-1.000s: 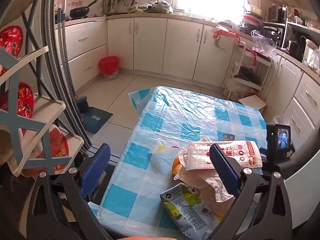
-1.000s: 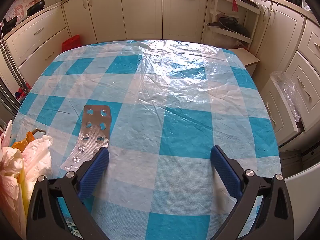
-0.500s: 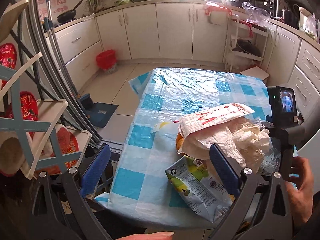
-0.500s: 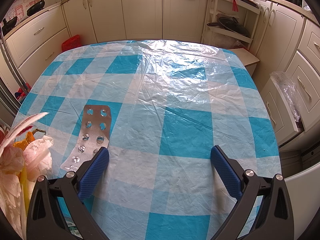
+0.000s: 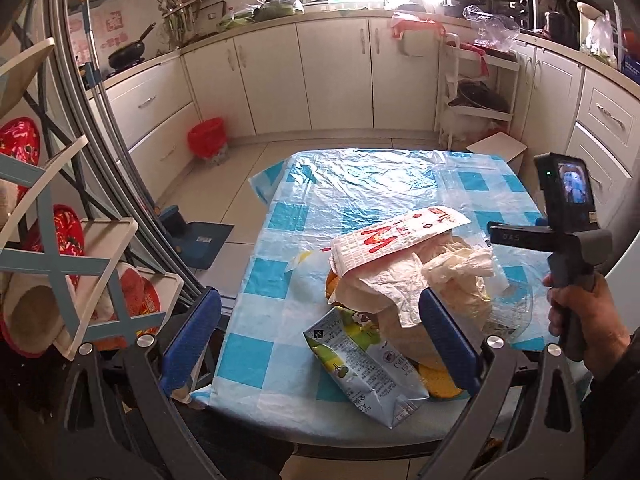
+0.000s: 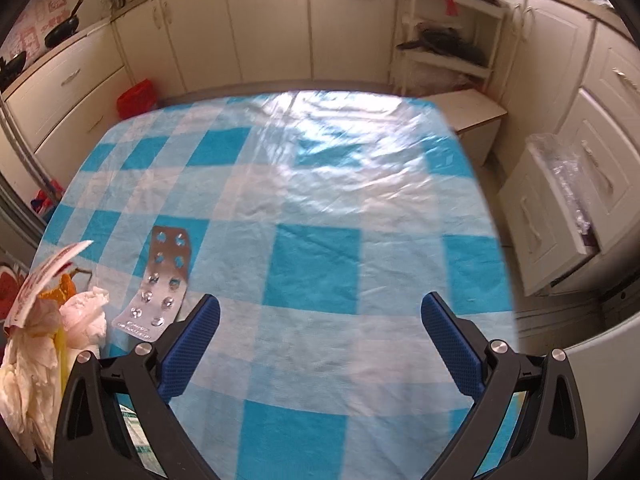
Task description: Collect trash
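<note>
From your left wrist camera, your left gripper (image 5: pixel 320 336) hangs with its blue fingers spread wide, nothing between them. It sits off the near left corner of the table (image 5: pixel 360 200), which wears a blue-and-white checked cloth. The trash is heaped at the table's near right: a green drink carton (image 5: pixel 360 364) lies flat at the near edge, crumpled white tissue (image 5: pixel 416 280) piles just behind it, and a red-and-white printed wrapper (image 5: pixel 396 236) rests tilted on top of the tissue. Something orange shows under the pile, too hidden to name. Your right hand (image 5: pixel 580 316) grips the grey handle of the other tool at the table's right side. A red bin (image 5: pixel 206 136) stands on the floor by the cabinets, well apart from the table.

From your right wrist camera, your right gripper (image 6: pixel 320 332) is also wide open and holds nothing. It hovers over the checked cloth. A silver blister pack (image 6: pixel 162 280) lies flat on the cloth just beside the left fingertip (image 6: pixel 204 320); you cannot tell whether they touch. The tissue (image 6: pixel 80 312) and wrapper (image 6: pixel 40 280) pile sits at the far left edge of this view
</note>
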A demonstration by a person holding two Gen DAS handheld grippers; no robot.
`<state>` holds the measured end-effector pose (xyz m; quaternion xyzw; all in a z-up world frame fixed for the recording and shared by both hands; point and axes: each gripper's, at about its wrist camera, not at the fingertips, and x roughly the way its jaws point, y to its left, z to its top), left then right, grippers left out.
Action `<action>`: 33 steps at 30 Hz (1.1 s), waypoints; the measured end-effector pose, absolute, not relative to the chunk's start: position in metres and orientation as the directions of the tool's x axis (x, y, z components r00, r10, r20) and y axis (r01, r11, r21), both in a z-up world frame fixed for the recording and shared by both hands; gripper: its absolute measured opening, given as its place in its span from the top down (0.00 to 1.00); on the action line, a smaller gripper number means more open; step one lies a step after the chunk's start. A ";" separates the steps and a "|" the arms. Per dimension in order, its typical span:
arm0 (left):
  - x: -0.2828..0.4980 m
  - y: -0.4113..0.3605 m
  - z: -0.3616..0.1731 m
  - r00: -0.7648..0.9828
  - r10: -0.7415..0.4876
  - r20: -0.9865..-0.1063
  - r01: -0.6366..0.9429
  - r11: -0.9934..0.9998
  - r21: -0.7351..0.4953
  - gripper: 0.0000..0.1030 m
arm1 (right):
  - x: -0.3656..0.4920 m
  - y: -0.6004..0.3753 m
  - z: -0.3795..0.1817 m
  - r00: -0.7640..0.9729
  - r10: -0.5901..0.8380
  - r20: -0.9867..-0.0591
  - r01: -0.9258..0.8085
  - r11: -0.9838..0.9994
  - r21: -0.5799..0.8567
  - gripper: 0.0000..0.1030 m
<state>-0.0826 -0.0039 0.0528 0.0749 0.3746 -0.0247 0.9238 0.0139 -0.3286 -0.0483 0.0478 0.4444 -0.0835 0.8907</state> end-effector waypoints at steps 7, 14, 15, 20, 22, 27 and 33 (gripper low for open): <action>-0.115 -0.013 0.073 0.745 -0.020 -0.666 0.127 0.986 0.113 0.08 | -0.095 -0.317 0.052 0.770 -0.163 -0.617 0.206 0.979 -0.001 0.06; -0.152 -0.009 0.088 0.769 -0.023 -0.639 0.116 0.988 0.105 0.08 | -0.192 -0.274 0.071 0.821 -0.058 -0.568 0.163 0.977 0.136 0.06; -0.158 -0.008 0.091 0.772 -0.029 -0.635 0.117 0.988 0.096 0.08 | -0.202 -0.268 0.073 0.825 -0.060 -0.561 0.161 0.978 0.131 0.06; -0.178 -0.005 0.101 0.781 -0.054 -0.623 0.133 0.988 0.082 0.08 | -0.231 -0.247 0.086 0.846 -0.063 -0.529 0.142 0.984 0.110 0.06; -0.187 -0.004 0.106 0.790 -0.060 -0.611 0.138 0.987 0.082 0.08 | -0.235 -0.243 0.092 0.852 -0.061 -0.520 0.142 0.983 0.117 0.06; -0.203 -0.001 0.119 0.806 -0.071 -0.588 0.144 0.986 0.078 0.08 | -0.247 -0.237 0.101 0.871 -0.057 -0.488 0.136 0.983 0.127 0.06; -0.211 0.004 0.125 0.812 -0.060 -0.581 0.124 0.990 0.071 0.08 | -0.253 -0.230 0.103 0.876 -0.037 -0.481 0.109 0.986 0.124 0.06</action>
